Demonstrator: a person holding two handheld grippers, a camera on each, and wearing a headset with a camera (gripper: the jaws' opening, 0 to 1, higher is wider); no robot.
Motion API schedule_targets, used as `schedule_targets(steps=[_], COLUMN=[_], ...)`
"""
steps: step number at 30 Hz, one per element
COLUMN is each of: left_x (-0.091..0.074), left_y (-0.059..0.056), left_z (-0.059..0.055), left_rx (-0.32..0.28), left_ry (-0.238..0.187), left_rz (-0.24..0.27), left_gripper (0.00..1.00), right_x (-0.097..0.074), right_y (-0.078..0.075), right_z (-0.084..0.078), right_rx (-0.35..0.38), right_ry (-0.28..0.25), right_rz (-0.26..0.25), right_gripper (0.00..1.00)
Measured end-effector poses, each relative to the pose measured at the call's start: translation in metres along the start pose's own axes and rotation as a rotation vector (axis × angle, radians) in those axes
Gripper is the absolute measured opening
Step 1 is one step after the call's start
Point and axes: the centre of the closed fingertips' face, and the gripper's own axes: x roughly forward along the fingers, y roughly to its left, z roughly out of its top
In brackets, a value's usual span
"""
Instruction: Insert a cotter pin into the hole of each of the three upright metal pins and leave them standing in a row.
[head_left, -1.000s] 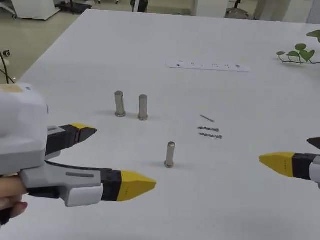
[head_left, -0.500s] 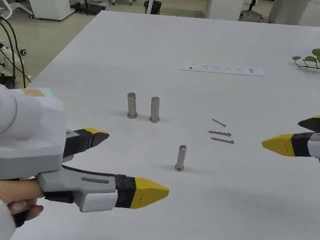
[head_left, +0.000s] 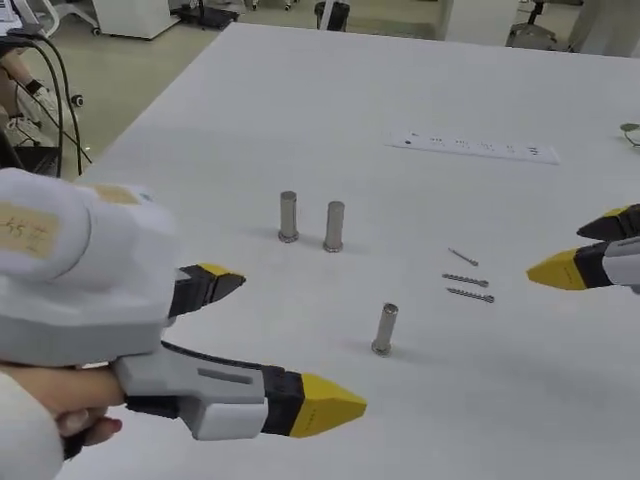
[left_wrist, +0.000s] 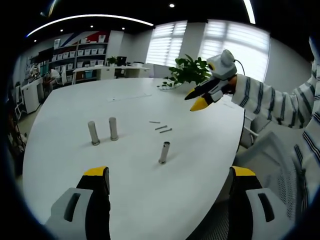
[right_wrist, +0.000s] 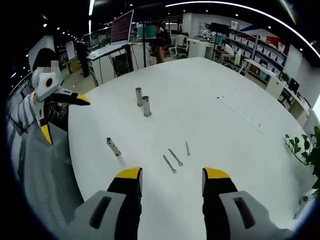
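Three metal pins stand upright on the white table (head_left: 300, 120): two side by side (head_left: 288, 217) (head_left: 334, 226), and a lone pin (head_left: 385, 329) nearer me. Three cotter pins (head_left: 466, 280) lie flat to the right of them. My left gripper (head_left: 285, 345) hovers open at the near left, short of the lone pin, holding nothing. My right gripper (head_left: 572, 250) is open and empty at the right edge, just right of the cotter pins. In the left gripper view the lone pin (left_wrist: 164, 152) stands ahead between the jaws. In the right gripper view the cotter pins (right_wrist: 175, 157) lie just beyond the open jaws.
A white power strip (head_left: 475, 148) lies flat at the far side of the table. The table's left edge (head_left: 130, 130) drops to the floor, with cables and furniture beyond. A potted plant (left_wrist: 189, 71) stands at the table's far right.
The head camera has shifted, so the whole scene sits further right. My right gripper has moved forward, level with the cotter pins. The left gripper has barely moved.
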Motion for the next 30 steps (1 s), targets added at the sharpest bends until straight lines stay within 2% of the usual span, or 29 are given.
schedule_targets(steps=[3,9,12,17,23,27,30], left_x=[0.001,0.001,0.001,0.002,0.0,0.0,0.0], left_y=[0.0,0.0,0.001,0.002,0.004,0.005,0.003], left_z=[0.001,0.004,0.006,0.006,0.006,0.007,0.007], left_rx=[-0.005,-0.006,-0.005,-0.014,-0.019,-0.05,-0.043], left_ry=[-0.002,-0.006,-0.015,-0.02,-0.016,-0.03,-0.028], left_rz=[-0.004,-0.007,-0.007,-0.009,-0.01,-0.008,-0.014], left_gripper=[0.99,0.99,0.99,0.99,0.96,0.96,0.96], right_x=[0.01,0.031,0.049,0.063,0.085,0.101,0.11], right_y=[0.0,-0.003,-0.019,-0.018,-0.03,-0.037,-0.038], right_z=[0.008,0.016,0.014,0.015,0.014,0.006,0.005], right_rx=[-0.011,-0.079,-0.111,-0.136,-0.17,-0.169,-0.178], right_ry=[0.005,0.037,0.086,0.126,0.169,0.213,0.227], right_rz=[0.025,0.045,0.05,0.074,0.086,0.108,0.119], right_gripper=[0.36,0.32,0.3,0.28,0.26,0.16,0.18])
